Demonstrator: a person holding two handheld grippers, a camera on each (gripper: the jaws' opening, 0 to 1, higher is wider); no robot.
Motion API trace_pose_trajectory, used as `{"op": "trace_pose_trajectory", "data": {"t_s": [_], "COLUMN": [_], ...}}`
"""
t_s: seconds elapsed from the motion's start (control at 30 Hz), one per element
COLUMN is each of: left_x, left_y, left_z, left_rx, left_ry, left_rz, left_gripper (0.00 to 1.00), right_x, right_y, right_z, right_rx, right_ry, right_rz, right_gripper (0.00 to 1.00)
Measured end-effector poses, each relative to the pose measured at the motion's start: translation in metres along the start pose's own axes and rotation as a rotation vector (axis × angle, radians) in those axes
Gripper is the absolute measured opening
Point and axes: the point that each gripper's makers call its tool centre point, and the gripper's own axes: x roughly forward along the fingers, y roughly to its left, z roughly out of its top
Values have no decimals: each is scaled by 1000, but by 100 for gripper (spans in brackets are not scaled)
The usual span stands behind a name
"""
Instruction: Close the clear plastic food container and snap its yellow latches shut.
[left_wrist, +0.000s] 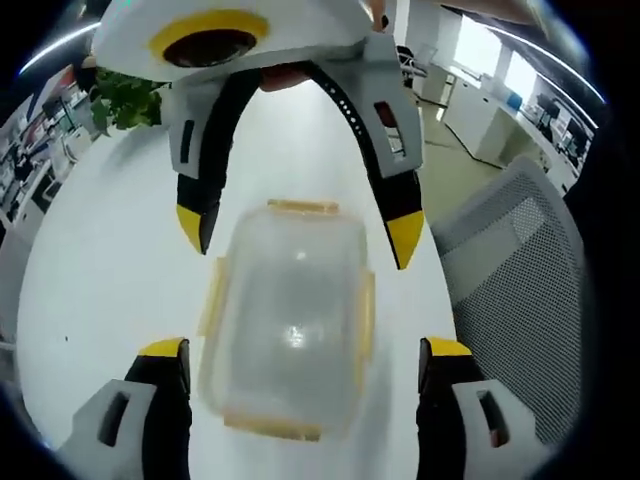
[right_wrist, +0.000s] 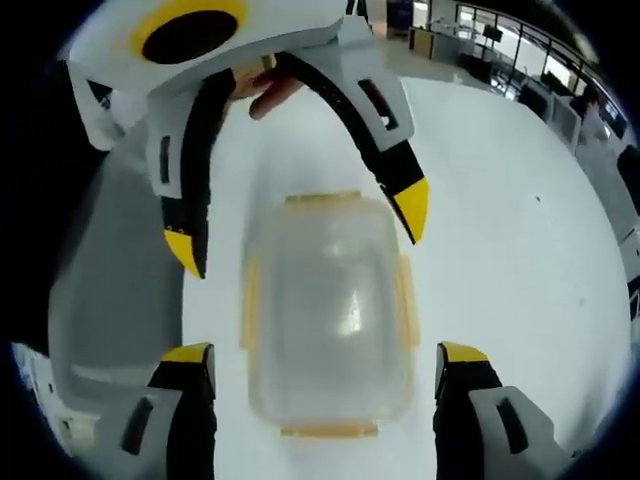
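Opposed views — sharing container (close, downward).

White table (clear container atop)

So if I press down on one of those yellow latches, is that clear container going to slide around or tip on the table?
The container looks empty and thin-walled, so it is probably light and may skid on the smooth white table. It sits low and wide, so tipping seems unlikely. The latches look thin, so they will probably flex.
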Motion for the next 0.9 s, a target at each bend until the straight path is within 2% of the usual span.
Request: {"op": "trace_pose_trajectory", "data": {"t_s": [0.23,0.57,0.9], "left_x": [1,8,11], "left_y": [1,3,6], "left_z": [-11,-21,-24], "left_rx": [-6,51,54], "left_ry": [37,97,116], "left_rz": [-16,-30,-31], "left_gripper": [95,94,92], "right_x": [1,6,8], "right_y": [1,2,1], "right_z": [-3,-8,-15], "right_rx": [-5,-8,-10], "right_ry": [11,27,52], "right_rz": [-6,-20,-29], "right_gripper": [91,89,88]}}
